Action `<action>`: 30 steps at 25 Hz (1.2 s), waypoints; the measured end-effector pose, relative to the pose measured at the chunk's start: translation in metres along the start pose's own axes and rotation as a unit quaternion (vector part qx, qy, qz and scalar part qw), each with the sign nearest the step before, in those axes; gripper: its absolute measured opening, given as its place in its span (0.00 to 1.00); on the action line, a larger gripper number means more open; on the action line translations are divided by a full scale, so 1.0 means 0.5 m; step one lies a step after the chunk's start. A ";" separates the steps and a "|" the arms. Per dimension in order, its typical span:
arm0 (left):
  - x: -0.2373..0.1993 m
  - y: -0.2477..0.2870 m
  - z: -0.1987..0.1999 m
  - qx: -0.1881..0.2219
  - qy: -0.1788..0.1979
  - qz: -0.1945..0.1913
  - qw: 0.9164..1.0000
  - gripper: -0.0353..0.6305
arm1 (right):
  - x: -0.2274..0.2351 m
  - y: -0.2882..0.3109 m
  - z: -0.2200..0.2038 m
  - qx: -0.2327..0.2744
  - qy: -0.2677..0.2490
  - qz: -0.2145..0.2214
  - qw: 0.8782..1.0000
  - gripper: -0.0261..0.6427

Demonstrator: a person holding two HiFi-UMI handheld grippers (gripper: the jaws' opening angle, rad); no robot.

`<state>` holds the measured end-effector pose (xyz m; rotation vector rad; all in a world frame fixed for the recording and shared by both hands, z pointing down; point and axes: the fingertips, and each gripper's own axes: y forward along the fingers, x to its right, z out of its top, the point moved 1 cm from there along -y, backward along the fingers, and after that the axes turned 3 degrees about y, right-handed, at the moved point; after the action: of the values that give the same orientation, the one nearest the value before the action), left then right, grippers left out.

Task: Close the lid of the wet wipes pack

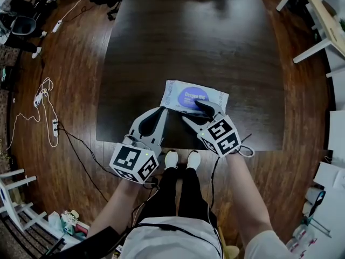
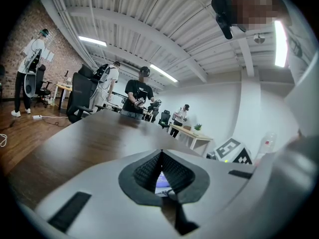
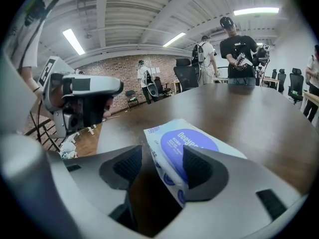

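The wet wipes pack (image 1: 194, 97) is white with a purple oval lid that lies flat on its top. It rests on the dark wooden table (image 1: 188, 42), close to the near edge. My right gripper (image 1: 191, 111) is open at the pack's near side, one finger over the top face and the other off its edge. In the right gripper view the pack (image 3: 185, 146) has its near corner between the open jaws of that gripper (image 3: 159, 167). My left gripper (image 1: 163, 111) is shut, its tip just left of the pack. A sliver of the pack (image 2: 163, 182) shows through the left gripper (image 2: 160, 156).
The table's near edge (image 1: 178, 143) runs just under both grippers, with the person's shoes (image 1: 182, 158) below it. Cables and a power strip (image 1: 54, 127) lie on the wooden floor at left. White desks (image 1: 318, 20) stand at right. Several people and office chairs are beyond the table's far end.
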<state>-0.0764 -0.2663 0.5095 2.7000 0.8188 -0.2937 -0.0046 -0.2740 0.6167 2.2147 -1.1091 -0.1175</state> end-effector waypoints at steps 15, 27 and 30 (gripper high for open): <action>0.019 -0.027 0.071 0.023 0.020 -0.017 0.999 0.06 | -0.004 -0.127 0.115 0.134 0.066 -0.029 0.988 0.41; 0.100 -0.134 0.229 0.068 0.057 -0.049 0.995 0.06 | -0.129 -0.387 0.247 0.225 0.045 -0.084 0.970 0.16; 0.115 -0.168 0.245 0.073 0.065 -0.058 0.993 0.06 | -0.164 -0.436 0.252 0.237 0.037 -0.109 0.965 0.05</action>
<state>-0.0903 -0.2131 0.3602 2.8382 1.0311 -0.2118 0.0482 -0.1835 0.3733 2.7386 -0.9173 0.1541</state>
